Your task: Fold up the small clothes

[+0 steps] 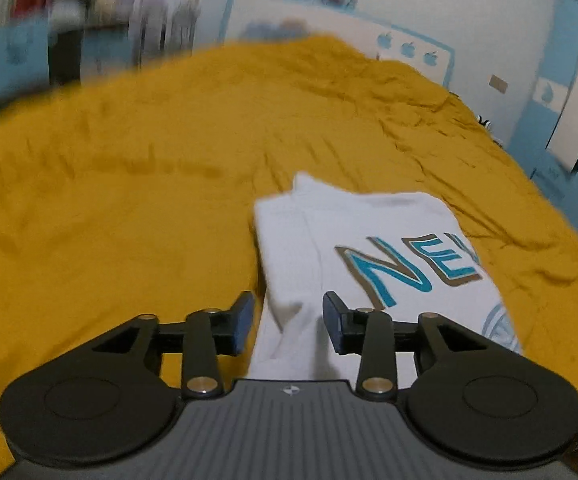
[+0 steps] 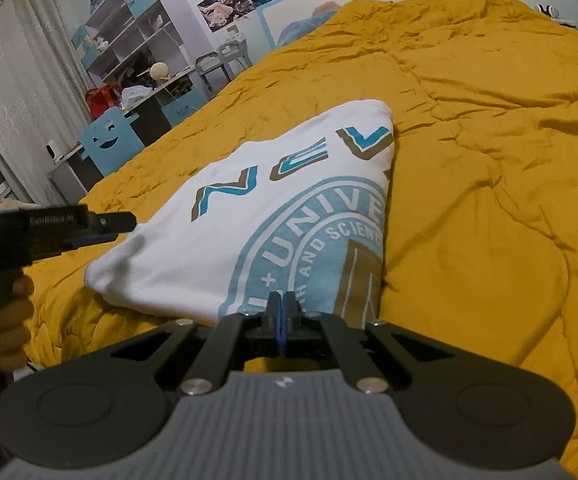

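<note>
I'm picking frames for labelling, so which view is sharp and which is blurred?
Left wrist view: motion-blurred, worst across the far wall and blanket; the T-shirt lettering stays readable. Right wrist view: sharp, T-shirt print crisp, fisheye bending at the edges.

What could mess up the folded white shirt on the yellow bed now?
1. The left gripper has its fingers apart right over the white shirt's edge, so pulling away could snag the cloth and undo the fold.
2. The right gripper sits shut at the near hem, and a nudge might drag the shirt.
3. The yellow blanket is rumpled, so the stack may slump.
</note>
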A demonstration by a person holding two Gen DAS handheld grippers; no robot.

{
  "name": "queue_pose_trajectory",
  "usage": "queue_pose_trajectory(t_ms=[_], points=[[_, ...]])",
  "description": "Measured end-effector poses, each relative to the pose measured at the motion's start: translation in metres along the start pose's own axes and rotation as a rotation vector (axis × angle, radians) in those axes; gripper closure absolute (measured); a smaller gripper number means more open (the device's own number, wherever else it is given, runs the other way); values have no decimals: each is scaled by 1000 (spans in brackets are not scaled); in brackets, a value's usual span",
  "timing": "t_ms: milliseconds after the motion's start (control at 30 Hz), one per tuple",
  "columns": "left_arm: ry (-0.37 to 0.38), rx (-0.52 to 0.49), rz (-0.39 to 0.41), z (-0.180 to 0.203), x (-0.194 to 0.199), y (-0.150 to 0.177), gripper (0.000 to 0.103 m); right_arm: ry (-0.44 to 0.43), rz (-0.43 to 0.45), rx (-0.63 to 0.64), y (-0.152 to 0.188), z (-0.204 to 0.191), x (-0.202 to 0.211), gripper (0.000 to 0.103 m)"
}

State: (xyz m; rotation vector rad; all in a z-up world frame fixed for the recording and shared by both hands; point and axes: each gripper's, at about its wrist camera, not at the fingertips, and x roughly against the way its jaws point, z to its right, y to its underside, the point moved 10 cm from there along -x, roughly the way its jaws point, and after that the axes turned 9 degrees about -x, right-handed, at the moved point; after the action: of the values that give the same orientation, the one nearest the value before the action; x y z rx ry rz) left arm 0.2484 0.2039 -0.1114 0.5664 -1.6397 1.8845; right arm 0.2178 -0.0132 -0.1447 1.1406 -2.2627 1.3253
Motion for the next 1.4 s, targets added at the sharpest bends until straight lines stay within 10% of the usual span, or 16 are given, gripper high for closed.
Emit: queue_pose_trajectory(t_ms=[133,267,533,733,867,933,1000,1133,1400], points=[[160,149,-51,-13,-17,1,62,-1,-2,-7,0,0,0,103],[218,205,-62,-12,-25,4,90,2,-2,-4,0,1,-1,103],[155,434,-83,-40,-25,22,98,-4,-5,4,1,1,-1,103],[147,424,-75,-45,-23,22,94,-27,-12,6,-1,3,-1,103],[-54,453,-47,-78,-14,28,96,-58,-20,-30,-5,8,2,103],[52,519,-40,-83,-12,27,90,-75,-18,-52,-9,9,4,103],[205,558,-29,-82,-10,20,54,-112,-16,-76,-16,8,8,88],[393,576,-8,-82,-10,4,39,-264,3,-192,-46,11,22,34],[534,565,-168,-73,-67,-5,31,-284,-70,-335,-92,57,-6,30]])
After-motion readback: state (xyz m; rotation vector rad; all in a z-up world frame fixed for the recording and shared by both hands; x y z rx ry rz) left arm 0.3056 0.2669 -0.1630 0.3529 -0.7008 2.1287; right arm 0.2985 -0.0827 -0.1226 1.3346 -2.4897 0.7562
